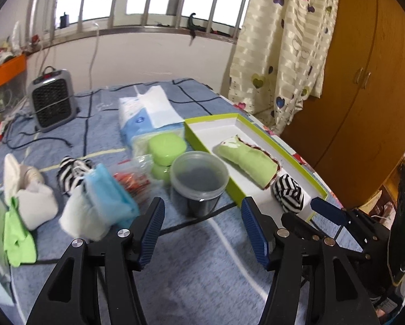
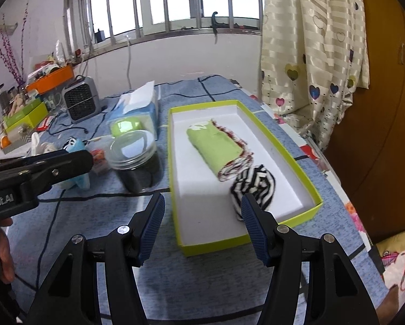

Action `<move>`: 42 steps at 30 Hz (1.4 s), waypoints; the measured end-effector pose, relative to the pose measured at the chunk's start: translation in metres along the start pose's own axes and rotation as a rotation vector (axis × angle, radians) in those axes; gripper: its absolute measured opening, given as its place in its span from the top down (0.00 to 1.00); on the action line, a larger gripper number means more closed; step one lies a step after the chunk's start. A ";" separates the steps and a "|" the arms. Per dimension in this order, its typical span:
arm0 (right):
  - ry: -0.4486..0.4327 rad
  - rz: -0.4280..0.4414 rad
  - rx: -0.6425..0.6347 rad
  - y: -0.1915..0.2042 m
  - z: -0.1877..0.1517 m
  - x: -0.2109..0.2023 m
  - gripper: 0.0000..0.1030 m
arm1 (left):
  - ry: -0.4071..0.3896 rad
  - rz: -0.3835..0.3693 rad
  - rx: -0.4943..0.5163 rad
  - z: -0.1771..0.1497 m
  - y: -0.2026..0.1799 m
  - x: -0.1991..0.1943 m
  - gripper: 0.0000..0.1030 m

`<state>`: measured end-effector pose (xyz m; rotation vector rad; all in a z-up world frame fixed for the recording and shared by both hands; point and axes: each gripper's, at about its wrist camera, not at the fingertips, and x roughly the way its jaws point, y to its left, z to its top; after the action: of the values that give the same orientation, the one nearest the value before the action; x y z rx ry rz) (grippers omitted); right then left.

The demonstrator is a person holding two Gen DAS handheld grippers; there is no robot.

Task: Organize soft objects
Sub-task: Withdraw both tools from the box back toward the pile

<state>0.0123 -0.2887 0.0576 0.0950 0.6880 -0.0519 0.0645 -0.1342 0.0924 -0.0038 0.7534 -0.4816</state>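
Currently, left wrist view: the left claw point(image 1: 202, 222) stands with jaws apart, holding nothing, above the blue checked worktop point(image 1: 197, 270). Loose soft items lie to its left — a blue-and-white sock bundle point(image 1: 99, 203), a zebra-striped sock point(image 1: 72, 170), a white sock pair point(image 1: 32, 203) and a green cloth point(image 1: 18, 241). Ahead stands a lidded dark tub point(image 1: 199, 181), touching or nearly touching the near wall of the green-edged box point(image 1: 210, 146). Risk: a reach toward the bundle from here passes close by the tub — a sideways knock could tip it or shove it into the box. The bundle looks loosely folded; a shallow pinch may take one layer only and let it unroll.

Right wrist view: the right claw point(image 2: 202, 222) is also spread and empty, over the near end of the box point(image 2: 316, 189). Inside lie a green rolled cloth point(image 2: 216, 146) and a striped sock roll point(image 2: 254, 187), touching each other. The left claw point(image 2: 64, 159) shows at the left edge. Risk: the box looks light, so a fingertip catching its rim may slide it toward the worktop edge at right; the free floor left for further items is narrow.
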 end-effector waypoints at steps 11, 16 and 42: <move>-0.019 0.074 -0.038 0.027 -0.007 -0.002 0.42 | -0.020 0.066 -0.013 -0.024 0.024 -0.028 0.41; -0.019 0.106 -0.046 0.038 -0.011 -0.003 0.42 | -0.023 0.085 -0.029 -0.035 0.036 -0.038 0.41; 0.075 0.339 -0.227 0.132 0.018 0.041 0.41 | 0.007 0.176 -0.221 -0.066 0.132 -0.046 0.41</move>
<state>0.0656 -0.1602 0.0546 -0.0051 0.7400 0.3561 0.0472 0.0141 0.0510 -0.1408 0.8027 -0.2298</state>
